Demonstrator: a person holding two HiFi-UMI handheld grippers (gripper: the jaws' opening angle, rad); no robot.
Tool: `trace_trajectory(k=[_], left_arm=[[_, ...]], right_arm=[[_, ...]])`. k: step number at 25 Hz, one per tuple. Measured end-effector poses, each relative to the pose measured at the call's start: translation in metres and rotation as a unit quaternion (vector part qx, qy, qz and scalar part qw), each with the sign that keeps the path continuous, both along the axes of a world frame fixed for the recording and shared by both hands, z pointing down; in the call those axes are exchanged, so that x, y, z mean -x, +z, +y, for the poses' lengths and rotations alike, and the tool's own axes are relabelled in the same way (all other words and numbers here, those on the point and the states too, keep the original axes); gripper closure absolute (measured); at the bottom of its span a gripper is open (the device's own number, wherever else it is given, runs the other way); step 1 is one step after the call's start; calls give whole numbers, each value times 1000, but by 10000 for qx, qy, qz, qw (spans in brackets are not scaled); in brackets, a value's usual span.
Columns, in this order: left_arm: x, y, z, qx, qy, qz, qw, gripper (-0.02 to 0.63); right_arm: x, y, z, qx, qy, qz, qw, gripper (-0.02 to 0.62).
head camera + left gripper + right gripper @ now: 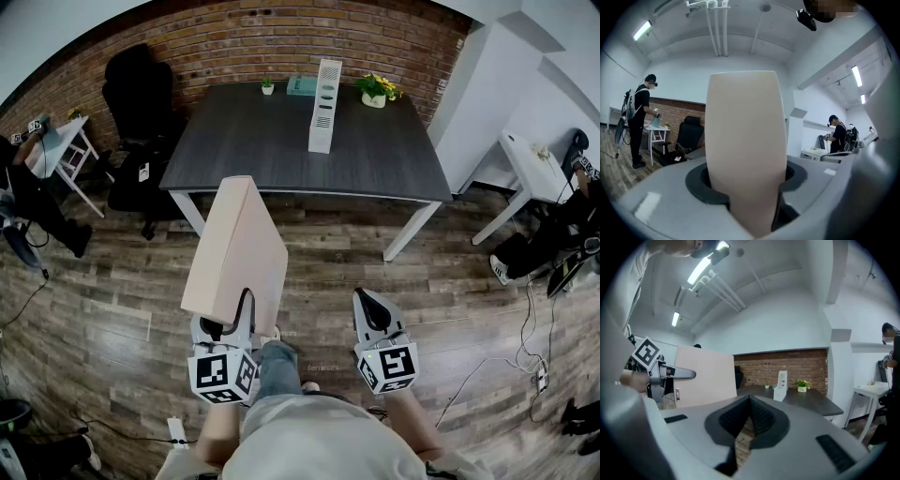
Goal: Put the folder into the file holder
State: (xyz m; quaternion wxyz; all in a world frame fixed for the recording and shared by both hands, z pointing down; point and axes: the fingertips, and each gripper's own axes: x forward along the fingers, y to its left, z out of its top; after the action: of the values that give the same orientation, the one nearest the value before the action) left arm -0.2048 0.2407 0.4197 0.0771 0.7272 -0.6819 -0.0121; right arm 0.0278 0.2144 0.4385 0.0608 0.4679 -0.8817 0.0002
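A stiff beige folder stands on edge in front of me, held at its lower end by my left gripper, whose jaws are spread wide around its thick spine. In the left gripper view the folder fills the middle, clamped between the grey jaws of the left gripper. My right gripper hangs beside it, shut and holding nothing; its dark pads meet. The white file holder stands upright on the dark table, well ahead of both grippers. The right gripper view shows the file holder and the folder.
Two small potted plants and a teal box sit along the table's far edge. A black office chair stands at the left and white side tables at both sides. Other people stand at the room's edges. Cables lie on the wooden floor.
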Motion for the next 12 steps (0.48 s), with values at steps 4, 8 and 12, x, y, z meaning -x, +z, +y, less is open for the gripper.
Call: trace_trajectory(k=[4, 8, 12], left_arm=[[-10, -7, 35, -38, 92, -148, 9998, 336], [-12, -12, 58, -106, 133, -159, 9997, 336], [-14, -14, 70, -206, 99, -135, 9996, 336]], right_arm=[[-8, -5, 32, -67, 3, 11, 10000, 594], [-16, -10, 52, -128, 92, -22, 9999, 594], [-20, -14, 67, -238, 96, -65, 9997, 594]])
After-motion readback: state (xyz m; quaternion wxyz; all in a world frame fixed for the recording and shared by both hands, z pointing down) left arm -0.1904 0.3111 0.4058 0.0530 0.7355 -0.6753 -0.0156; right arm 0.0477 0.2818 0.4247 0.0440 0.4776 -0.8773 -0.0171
